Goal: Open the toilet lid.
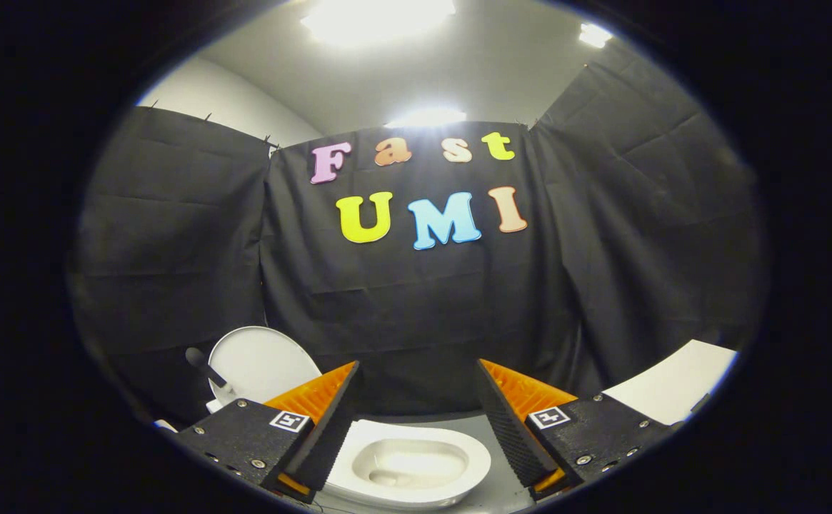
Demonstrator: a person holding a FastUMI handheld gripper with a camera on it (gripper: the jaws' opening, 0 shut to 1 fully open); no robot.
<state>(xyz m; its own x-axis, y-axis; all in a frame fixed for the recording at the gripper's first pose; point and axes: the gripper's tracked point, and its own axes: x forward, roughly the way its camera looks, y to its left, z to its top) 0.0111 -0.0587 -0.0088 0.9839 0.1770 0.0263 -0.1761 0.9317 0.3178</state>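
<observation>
A small white toilet sits low on the floor. Its open bowl and seat ring [408, 464] lie between and beneath my two fingers. Its white oval lid [262, 360] stands raised, tilted back just beyond my left finger, with a dark stubby handle [201, 364] sticking out at its left side. My gripper [419, 365] is open, fingers spread wide with nothing between them, and it touches neither lid nor seat. The left finger hides the lid's lower right part.
Black cloth walls enclose the booth close behind the toilet. A white flat panel [673, 389] lies beyond my right finger. Grey floor [473, 428] shows around the bowl. Bright ceiling lamps [380, 18] glare overhead.
</observation>
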